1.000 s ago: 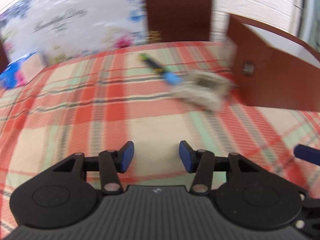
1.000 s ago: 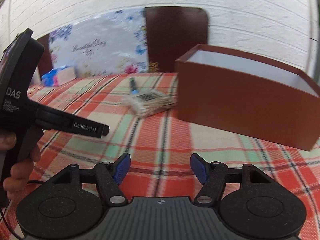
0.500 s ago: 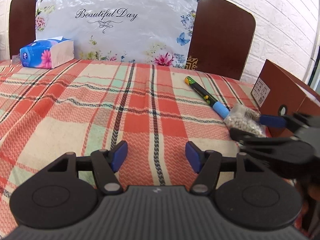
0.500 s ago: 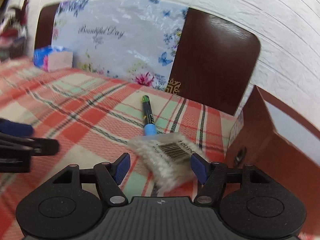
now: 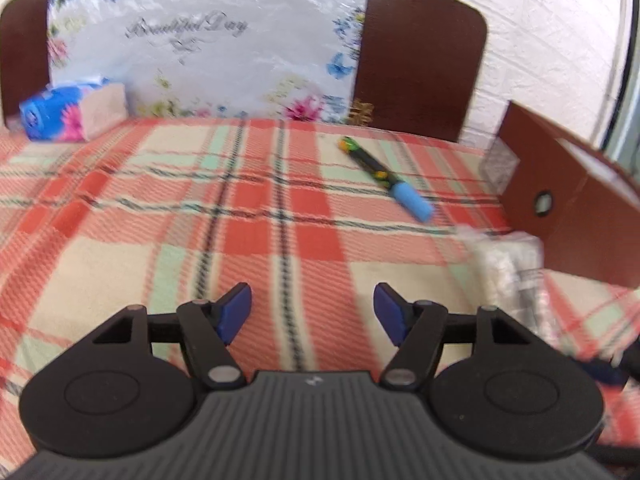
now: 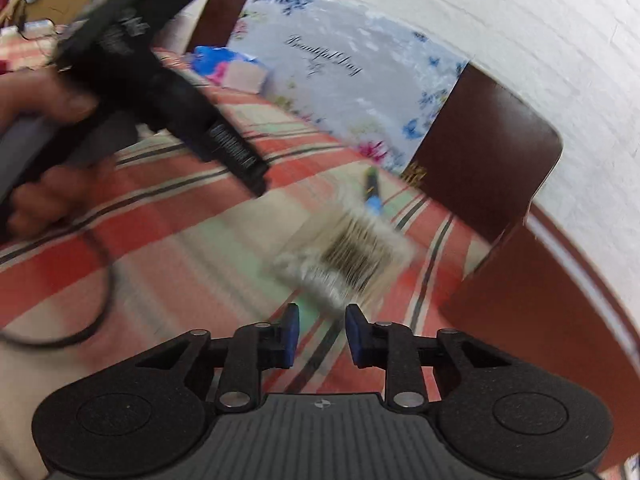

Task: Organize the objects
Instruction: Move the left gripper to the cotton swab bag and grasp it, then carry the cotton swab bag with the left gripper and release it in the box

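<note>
A clear packet of cotton swabs (image 6: pixel 352 248) with a barcode lies blurred on the plaid cloth. Its near edge reaches the tips of my right gripper (image 6: pixel 322 332). The jaws there are closing to a narrow gap, and only cloth shows between the pads. From the left wrist the packet (image 5: pixel 508 268) sits at the right, beside the brown box (image 5: pixel 580 208). A black pen with a blue cap (image 5: pixel 384 178) lies farther back. My left gripper (image 5: pixel 313 314) is open over bare cloth with nothing between its fingers. Its handle (image 6: pixel 140 80), in a person's hand (image 6: pixel 40 100), fills the upper left of the right wrist view.
A blue tissue pack (image 5: pixel 68 112) sits at the far left. A floral bag (image 5: pixel 208 40) leans against dark chair backs (image 5: pixel 420 60) along the table's far edge. A black cable (image 6: pixel 100 280) loops across the cloth at the left. The box (image 6: pixel 540 300) blocks the right side.
My right gripper's jaws have narrowed a lot and the view has rolled. The swab packet now sits right at its tips. The left gripper has stayed almost still and open.
</note>
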`<move>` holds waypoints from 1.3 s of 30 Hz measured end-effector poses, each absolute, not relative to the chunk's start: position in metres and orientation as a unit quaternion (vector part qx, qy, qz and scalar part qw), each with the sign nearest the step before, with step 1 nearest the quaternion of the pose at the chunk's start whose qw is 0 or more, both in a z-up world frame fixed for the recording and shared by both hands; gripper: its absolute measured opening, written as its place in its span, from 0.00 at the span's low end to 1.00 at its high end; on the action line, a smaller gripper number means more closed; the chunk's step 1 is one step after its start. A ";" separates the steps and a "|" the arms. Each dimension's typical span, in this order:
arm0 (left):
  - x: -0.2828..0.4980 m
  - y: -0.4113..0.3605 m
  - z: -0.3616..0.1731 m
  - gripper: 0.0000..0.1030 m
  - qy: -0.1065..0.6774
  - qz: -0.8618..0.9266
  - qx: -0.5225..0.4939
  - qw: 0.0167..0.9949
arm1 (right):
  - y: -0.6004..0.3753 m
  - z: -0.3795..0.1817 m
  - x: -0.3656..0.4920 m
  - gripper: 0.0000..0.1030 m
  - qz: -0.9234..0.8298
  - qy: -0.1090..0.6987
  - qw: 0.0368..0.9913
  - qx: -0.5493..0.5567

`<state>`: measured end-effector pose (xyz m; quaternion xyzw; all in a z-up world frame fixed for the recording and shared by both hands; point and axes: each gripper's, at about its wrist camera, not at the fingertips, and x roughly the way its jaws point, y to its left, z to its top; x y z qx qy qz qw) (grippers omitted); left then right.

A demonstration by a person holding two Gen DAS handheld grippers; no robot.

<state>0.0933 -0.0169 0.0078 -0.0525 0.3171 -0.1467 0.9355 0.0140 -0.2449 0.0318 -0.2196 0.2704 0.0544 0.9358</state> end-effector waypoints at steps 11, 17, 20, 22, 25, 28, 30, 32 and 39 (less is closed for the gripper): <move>0.105 -0.057 0.012 0.65 0.409 -0.239 -0.154 0.867 | -0.288 0.033 0.056 0.66 0.049 0.311 0.949 0.005; 0.107 -0.068 0.010 0.34 0.417 -0.242 -0.145 0.864 | -0.263 0.029 0.071 0.39 0.076 0.304 0.950 -0.016; 0.096 -0.072 0.016 0.29 0.411 -0.251 -0.126 0.867 | -0.262 0.032 0.057 0.35 0.074 0.297 0.952 -0.016; 0.084 -0.079 0.025 0.29 0.405 -0.264 -0.112 0.868 | -0.266 0.038 0.042 0.33 0.072 0.288 0.955 -0.006; 0.067 -0.093 0.050 0.29 0.372 -0.289 -0.088 0.878 | -0.267 0.055 0.018 0.33 0.047 0.245 0.968 -0.036; 0.061 -0.115 0.087 0.29 0.318 -0.321 -0.072 0.889 | -0.278 0.083 0.004 0.33 0.005 0.185 0.982 -0.049; 0.065 -0.135 0.107 0.29 0.290 -0.344 -0.063 0.891 | -0.295 0.100 0.000 0.33 -0.023 0.154 0.987 -0.041; 0.073 -0.161 0.121 0.29 0.276 -0.365 -0.049 0.888 | -0.314 0.111 0.001 0.33 -0.052 0.138 0.988 -0.038; 0.114 -0.264 0.121 0.29 0.286 -0.422 -0.020 0.860 | -0.394 0.116 0.012 0.33 -0.138 0.158 0.978 0.002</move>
